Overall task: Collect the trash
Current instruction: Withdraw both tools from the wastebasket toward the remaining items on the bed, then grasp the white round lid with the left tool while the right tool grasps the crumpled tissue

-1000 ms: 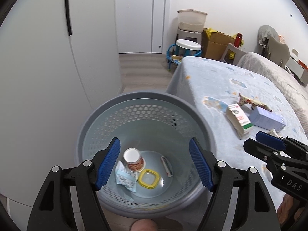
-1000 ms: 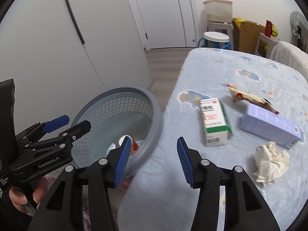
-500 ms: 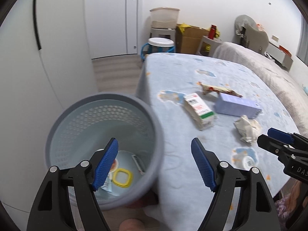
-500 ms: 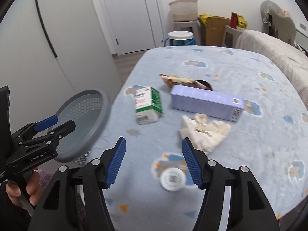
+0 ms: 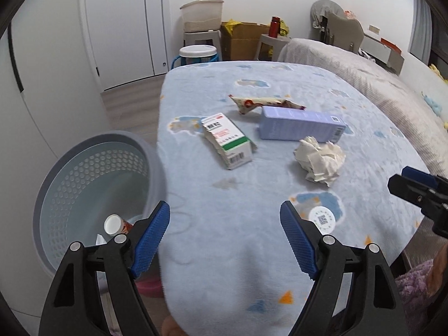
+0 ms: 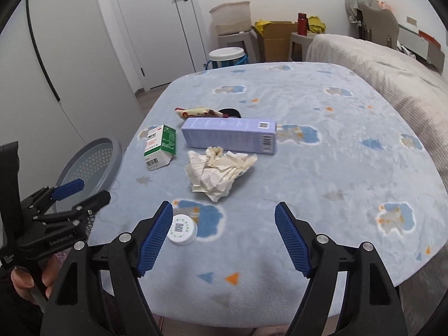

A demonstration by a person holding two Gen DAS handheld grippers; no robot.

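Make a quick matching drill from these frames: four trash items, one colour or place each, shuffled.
Things:
1. long box
2. small carton
3. crumpled paper
4. round cap

Descriptions:
A. white with a green side and a barcode
B. lilac, lying behind the crumpled paper
C. white disc nearest the right gripper, by its left finger
D. cream wad in the middle of the blanket

Pairs: 1-B, 2-A, 3-D, 4-C
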